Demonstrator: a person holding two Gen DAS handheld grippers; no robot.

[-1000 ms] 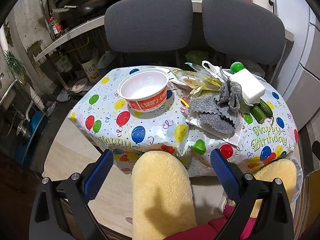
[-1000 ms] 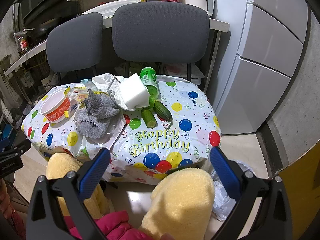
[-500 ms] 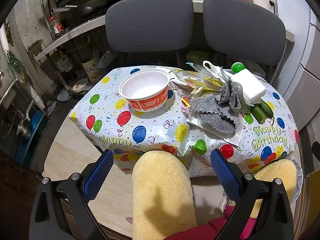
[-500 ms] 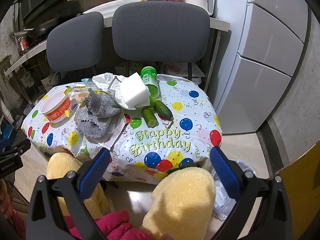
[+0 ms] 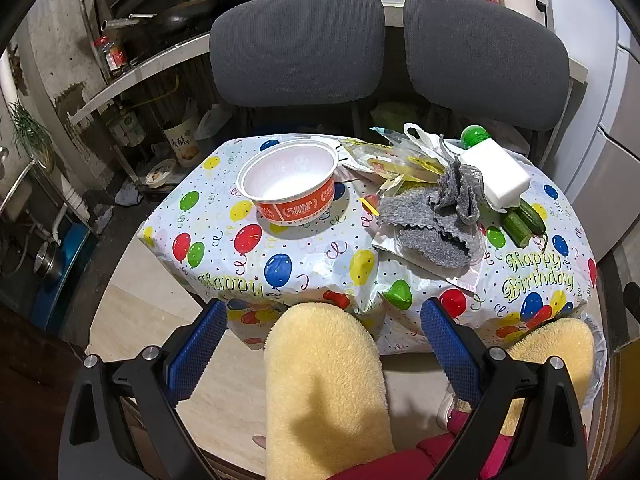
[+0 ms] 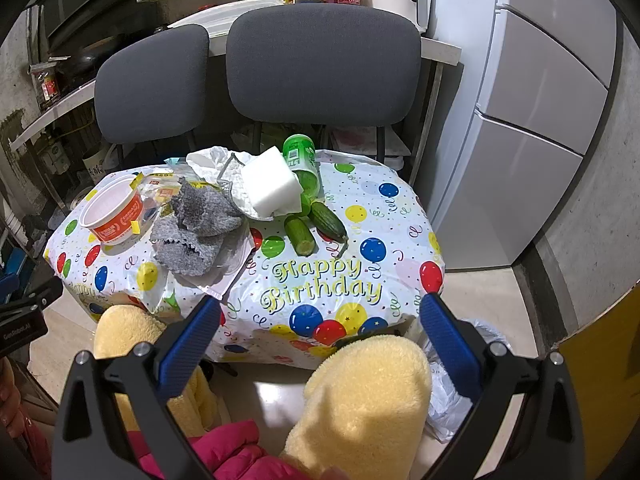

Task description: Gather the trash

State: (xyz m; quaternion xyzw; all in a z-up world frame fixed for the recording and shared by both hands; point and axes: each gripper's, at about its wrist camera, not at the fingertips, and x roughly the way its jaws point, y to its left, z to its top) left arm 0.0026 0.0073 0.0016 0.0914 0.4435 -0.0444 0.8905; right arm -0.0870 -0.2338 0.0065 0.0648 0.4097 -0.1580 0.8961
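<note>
A small table (image 5: pixel 304 268) (image 6: pixel 320 280) with a balloon "Happy Birthday" cloth holds an empty red-and-white cup (image 5: pixel 290 188) (image 6: pixel 114 214), yellow wrappers (image 5: pixel 394 162), a grey rag (image 5: pixel 436 220) (image 6: pixel 192 232), a white foam block (image 5: pixel 496 172) (image 6: pixel 270 184), a green bottle (image 6: pixel 302 164) and two cucumber pieces (image 6: pixel 316 226). My left gripper (image 5: pixel 324 324) is open and empty, short of the table's near edge. My right gripper (image 6: pixel 320 320) is open and empty, also short of the near edge.
Two grey chairs (image 5: pixel 296 44) (image 6: pixel 324 64) stand behind the table. A white bag-lined bin (image 6: pixel 452 384) sits on the floor at lower right. My yellow fleece knees (image 5: pixel 324 392) are below the grippers. A fridge (image 6: pixel 532 120) stands on the right.
</note>
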